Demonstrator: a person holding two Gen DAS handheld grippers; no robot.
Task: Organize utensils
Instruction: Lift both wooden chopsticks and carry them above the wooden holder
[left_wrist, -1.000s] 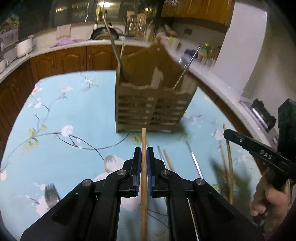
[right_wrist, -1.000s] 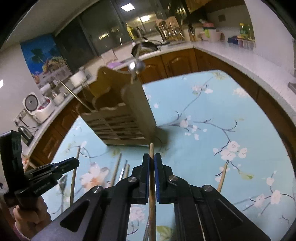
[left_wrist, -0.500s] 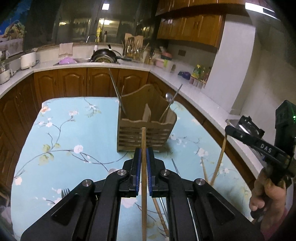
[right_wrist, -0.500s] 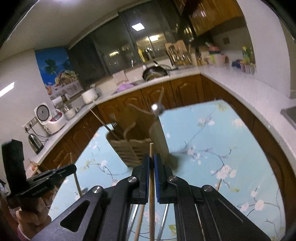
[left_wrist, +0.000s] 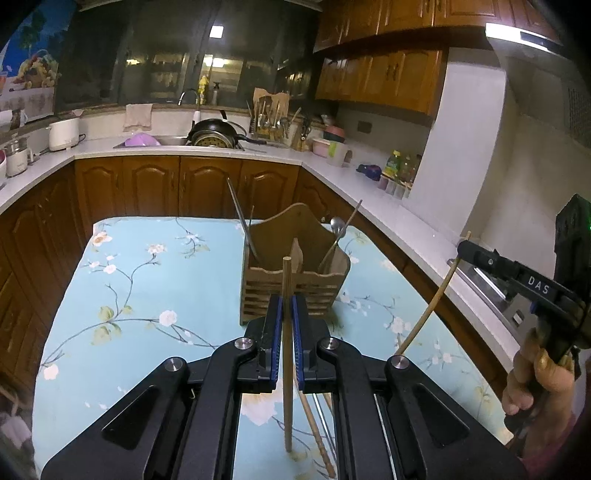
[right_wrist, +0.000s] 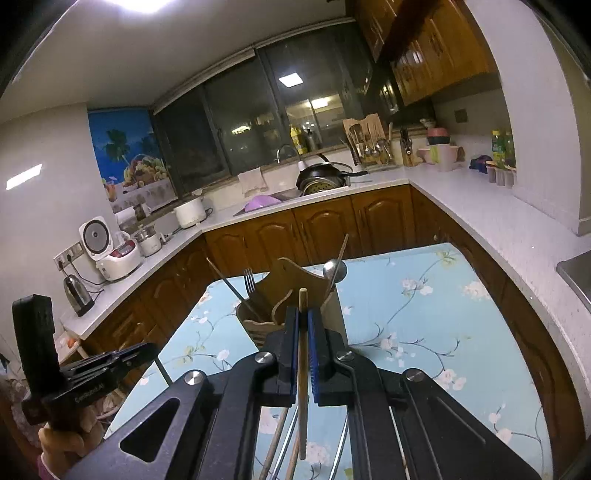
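My left gripper (left_wrist: 286, 306) is shut on a wooden chopstick (left_wrist: 286, 280), held high above the table. My right gripper (right_wrist: 303, 317) is shut on another wooden chopstick (right_wrist: 303, 306); it also shows in the left wrist view (left_wrist: 428, 310) hanging from the right gripper (left_wrist: 461, 249). The wooden utensil holder (left_wrist: 295, 284) stands on the floral tablecloth (left_wrist: 147, 280) ahead of and below both grippers. It holds a spoon (left_wrist: 336, 225), a fork (right_wrist: 249, 280) and metal chopsticks (left_wrist: 242, 225). Several chopsticks (left_wrist: 317, 432) lie on the table beneath the grippers.
White countertops (left_wrist: 388, 210) and brown cabinets (left_wrist: 166, 184) ring the table on three sides. A sink with a pan (left_wrist: 214, 134) is at the back. A rice cooker (right_wrist: 114, 254) and a kettle (right_wrist: 77, 295) stand on the left counter.
Both grippers have risen well above the table, each with its chopstick. The holder now looks smaller and farther below.
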